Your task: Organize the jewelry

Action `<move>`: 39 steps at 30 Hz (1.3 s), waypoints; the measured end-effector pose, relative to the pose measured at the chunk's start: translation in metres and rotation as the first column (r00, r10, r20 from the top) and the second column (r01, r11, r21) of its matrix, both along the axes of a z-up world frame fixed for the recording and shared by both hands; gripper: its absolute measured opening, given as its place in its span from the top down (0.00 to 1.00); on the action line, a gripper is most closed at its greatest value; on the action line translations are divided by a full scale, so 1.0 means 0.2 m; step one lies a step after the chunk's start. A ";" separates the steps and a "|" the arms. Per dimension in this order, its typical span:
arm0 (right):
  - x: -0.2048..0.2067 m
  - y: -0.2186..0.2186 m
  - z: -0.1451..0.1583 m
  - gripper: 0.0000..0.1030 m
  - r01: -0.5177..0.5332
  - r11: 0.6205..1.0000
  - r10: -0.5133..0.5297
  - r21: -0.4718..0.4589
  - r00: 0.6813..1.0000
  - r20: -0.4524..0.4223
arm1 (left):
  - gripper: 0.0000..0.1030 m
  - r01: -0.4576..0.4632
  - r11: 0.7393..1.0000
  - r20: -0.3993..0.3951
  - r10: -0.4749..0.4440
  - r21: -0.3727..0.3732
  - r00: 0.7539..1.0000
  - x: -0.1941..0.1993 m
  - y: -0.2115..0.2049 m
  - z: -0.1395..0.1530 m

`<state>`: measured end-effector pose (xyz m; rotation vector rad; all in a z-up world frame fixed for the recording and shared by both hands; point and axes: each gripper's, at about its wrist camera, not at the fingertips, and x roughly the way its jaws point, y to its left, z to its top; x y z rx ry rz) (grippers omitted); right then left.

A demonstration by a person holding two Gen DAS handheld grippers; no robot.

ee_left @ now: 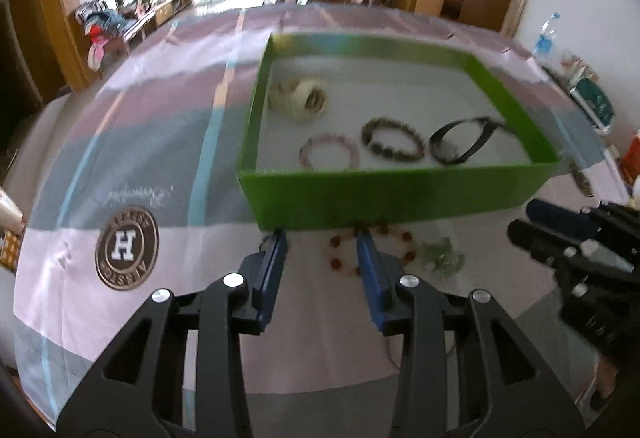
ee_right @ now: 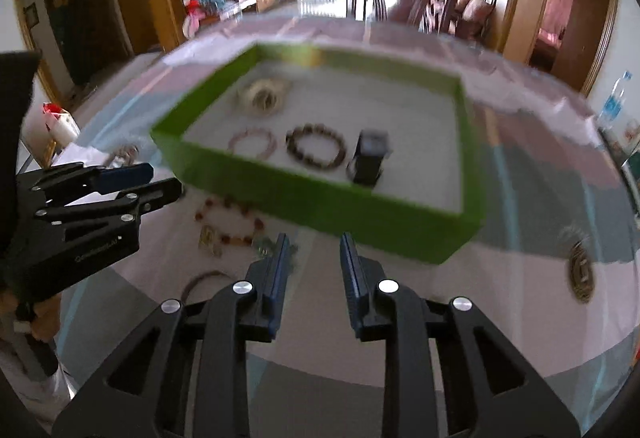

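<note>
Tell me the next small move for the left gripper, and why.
Probably lower the left gripper a little and shift it slightly right, so that its open jaws straddle the near edge of the red bead bracelet. That bracelet lies on the cloth just outside the green box, apart from the four pieces already inside, and nothing is between the jaws yet.

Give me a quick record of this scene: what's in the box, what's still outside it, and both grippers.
box: green box, open top
inside: cream bracelet, pink bracelet, dark bead bracelet, black band
outside: red bead bracelet, pale green piece
left gripper: open, empty
right gripper: open, empty
</note>
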<state>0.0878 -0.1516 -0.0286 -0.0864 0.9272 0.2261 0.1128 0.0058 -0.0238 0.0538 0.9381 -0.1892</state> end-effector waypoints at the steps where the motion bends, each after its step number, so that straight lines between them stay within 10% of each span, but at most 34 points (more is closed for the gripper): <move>1: 0.02 0.01 -0.03 0.75 -0.008 1.000 0.008 0.012 1.000 -0.019 | 0.64 0.000 1.000 -0.020 0.000 -0.005 1.000 0.01 0.00 -0.03; 39: -0.14 -0.15 -0.22 0.74 0.054 0.998 -0.053 0.012 0.995 -0.090 | 0.65 0.005 0.999 -0.071 -0.002 0.050 0.997 -0.24 0.08 -0.22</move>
